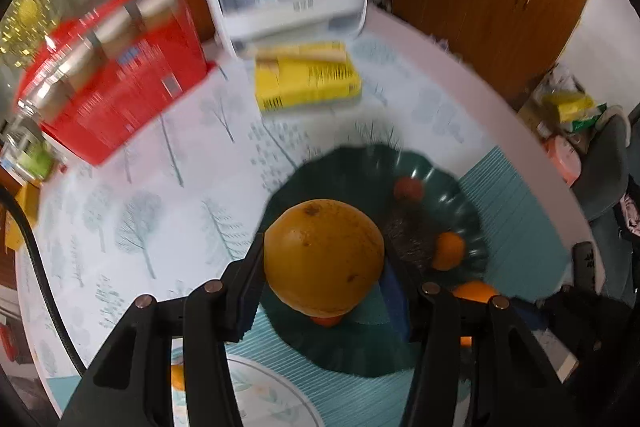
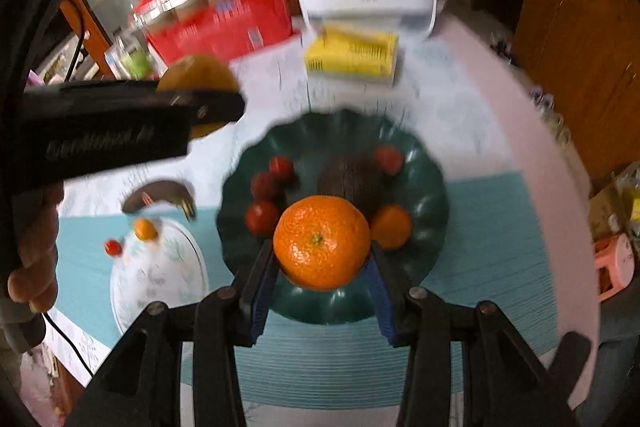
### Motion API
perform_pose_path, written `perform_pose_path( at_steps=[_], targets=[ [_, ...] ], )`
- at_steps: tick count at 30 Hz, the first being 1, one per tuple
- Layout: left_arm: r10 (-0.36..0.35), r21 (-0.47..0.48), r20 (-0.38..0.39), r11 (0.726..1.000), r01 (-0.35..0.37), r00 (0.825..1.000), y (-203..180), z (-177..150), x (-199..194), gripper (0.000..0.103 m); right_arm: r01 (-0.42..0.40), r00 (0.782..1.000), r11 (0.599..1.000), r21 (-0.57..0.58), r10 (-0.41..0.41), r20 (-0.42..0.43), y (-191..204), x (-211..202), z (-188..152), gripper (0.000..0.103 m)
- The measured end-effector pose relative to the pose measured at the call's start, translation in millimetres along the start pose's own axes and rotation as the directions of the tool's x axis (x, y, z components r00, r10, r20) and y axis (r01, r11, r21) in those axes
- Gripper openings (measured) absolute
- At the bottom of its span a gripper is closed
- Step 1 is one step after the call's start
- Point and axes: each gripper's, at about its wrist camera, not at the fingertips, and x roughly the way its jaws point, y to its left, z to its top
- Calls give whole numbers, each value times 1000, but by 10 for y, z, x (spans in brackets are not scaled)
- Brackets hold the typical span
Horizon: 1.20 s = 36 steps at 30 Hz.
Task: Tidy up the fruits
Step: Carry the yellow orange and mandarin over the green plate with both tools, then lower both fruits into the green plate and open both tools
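The left gripper [image 1: 324, 267] is clamping a dull yellow-orange fruit [image 1: 324, 259] over the near edge of the dark green plate [image 1: 464, 199]. The right gripper [image 2: 320, 259] is squeezing a bright orange [image 2: 321, 242] above that plate's near rim, beside small red fruits [image 2: 262, 217] and an avocado [image 2: 350, 183].

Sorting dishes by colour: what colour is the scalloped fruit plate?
Dark green scalloped plate, clearest in the right wrist view.
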Motion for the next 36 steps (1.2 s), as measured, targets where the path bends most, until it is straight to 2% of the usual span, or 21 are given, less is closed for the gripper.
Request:
perform_pose_path(
  at_steps=[4,15,26,29,36],
  targets=[
    [-2,-20,-70,1000,1,998,-36,4,421,51,-29,997,1000,-4,28,-71,-11,307,-62,44],
    [-44,-48,-121,998,38,992,-22,26,906,51,-22,987,999,31,26,-158,-133,801,-65,46],
    [-75,-10,-104,997,74,992,-58,42,920,55,-19,990,1000,21,21,-137,-83,840,7,53],
    [-77,-10,-86,997,76,993,-40,39,848,61,-22,990,999,27,26,-140,-84,828,12,53],
    [-83,-36,-50,996,81,995,70,7,610,62,-19,991,999,45,25,-129,-131,715,3,53]
  ],
)
